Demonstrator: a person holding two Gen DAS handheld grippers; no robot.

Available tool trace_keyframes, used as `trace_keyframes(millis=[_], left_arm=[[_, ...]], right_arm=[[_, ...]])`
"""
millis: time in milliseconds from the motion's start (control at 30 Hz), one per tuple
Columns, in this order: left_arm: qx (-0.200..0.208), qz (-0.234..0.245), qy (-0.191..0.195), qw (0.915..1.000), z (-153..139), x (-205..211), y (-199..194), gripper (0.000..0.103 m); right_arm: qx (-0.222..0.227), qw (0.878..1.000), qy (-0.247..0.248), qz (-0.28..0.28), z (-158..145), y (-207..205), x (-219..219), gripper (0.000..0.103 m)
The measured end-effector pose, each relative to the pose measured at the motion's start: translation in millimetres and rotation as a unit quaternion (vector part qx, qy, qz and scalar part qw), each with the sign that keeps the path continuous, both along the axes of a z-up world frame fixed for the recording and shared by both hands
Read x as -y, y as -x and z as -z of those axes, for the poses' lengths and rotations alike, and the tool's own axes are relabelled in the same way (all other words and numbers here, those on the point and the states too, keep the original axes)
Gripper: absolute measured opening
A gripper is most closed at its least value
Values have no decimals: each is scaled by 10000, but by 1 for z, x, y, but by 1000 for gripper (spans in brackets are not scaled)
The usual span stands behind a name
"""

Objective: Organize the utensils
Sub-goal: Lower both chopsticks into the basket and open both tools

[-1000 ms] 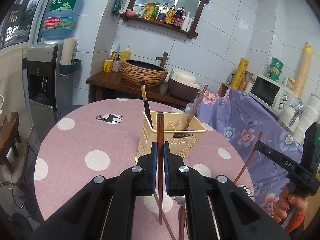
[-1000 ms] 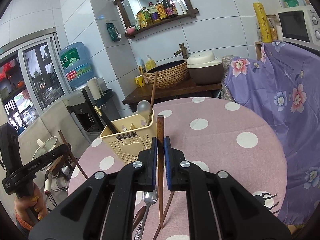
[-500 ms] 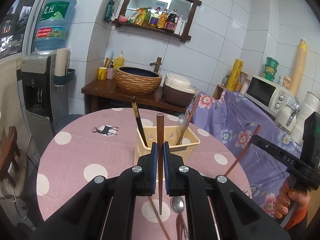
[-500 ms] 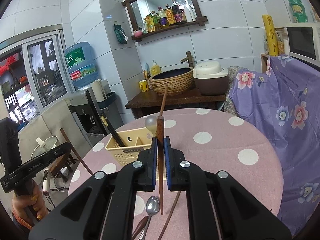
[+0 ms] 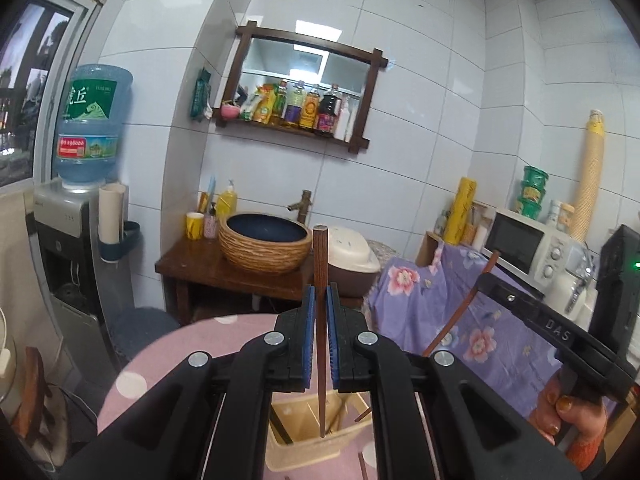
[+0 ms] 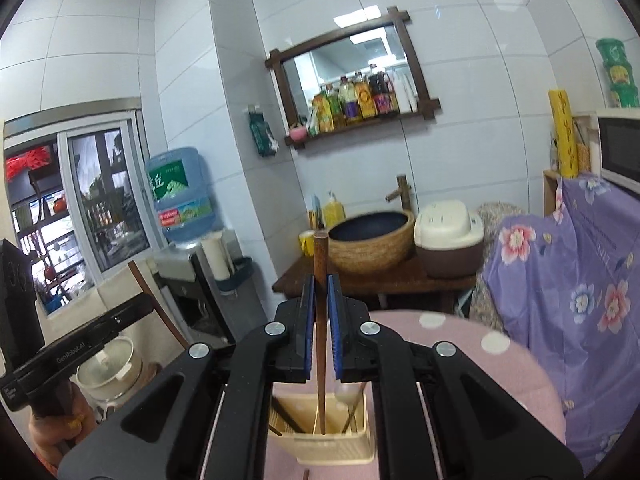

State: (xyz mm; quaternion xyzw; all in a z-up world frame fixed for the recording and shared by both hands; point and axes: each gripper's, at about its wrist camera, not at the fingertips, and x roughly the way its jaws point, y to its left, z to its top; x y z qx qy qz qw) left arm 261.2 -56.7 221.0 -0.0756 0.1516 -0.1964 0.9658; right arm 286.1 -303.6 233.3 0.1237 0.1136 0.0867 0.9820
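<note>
Between the blue pads of the left gripper [image 5: 320,336] a brown wooden chopstick [image 5: 320,320] stands upright, clamped fast, its thin tip hanging over the open top of the cream utensil caddy [image 5: 304,436] below. The right gripper [image 6: 320,336] is likewise closed on a second chopstick [image 6: 320,320], whose tip hangs above, perhaps just inside, the same caddy [image 6: 328,444]; the depth cannot be told.

Inside the caddy a metal spoon [image 6: 349,394] and a dark chopstick [image 6: 286,416] are already stowed, so part of the sorting looks done. Both held chopsticks have yet to go in, and another brown stick end [image 5: 362,466] shows on the pink dotted tablecloth [image 5: 160,364] beside the caddy, so loose pieces probably remain.

For moving, the caddy's rim and inner dividers are the near edges to clear; both tips need to drop straight into a compartment without fouling the spoon handle. The two grippers work close together over one small opening, the main crowding risk. Beyond, the round table's edge falls away toward a purple floral cover [image 6: 580,280], a wooden stand with a woven basin [image 5: 266,248] and the tiled wall, all well apart from the work.
</note>
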Motion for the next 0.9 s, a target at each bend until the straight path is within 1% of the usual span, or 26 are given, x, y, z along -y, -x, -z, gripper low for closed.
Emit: trace_keyframes(millis=[67, 200, 333, 500, 633, 800, 900], left_arm=[[-39, -125, -64, 9999, 6, 4, -12, 7], [-267, -286, -198, 9990, 42, 11, -30, 7], [-547, -261, -329, 9976, 78, 16, -36, 7], [-868, -254, -377, 9952, 113, 17, -43, 7], [-1111, -248, -383, 9928, 133, 16, -50, 7], [-1286, -175, -435, 9906, 148, 18, -53, 7], [-1320, -168, -411, 9903, 153, 18, -52, 7]], right_arm=[[14, 9999, 60, 111, 6, -8, -5, 8], [-336, 9992, 125, 154, 46, -27, -10, 8], [-655, 9977, 94, 144, 84, -38, -9, 8], [-937, 9956, 57, 74, 113, -46, -10, 8], [-1014, 9948, 121, 62, 127, -46, -12, 8], [-1098, 9939, 113, 60, 139, -49, -11, 8], [-1011, 9947, 176, 110, 141, -45, -13, 8]])
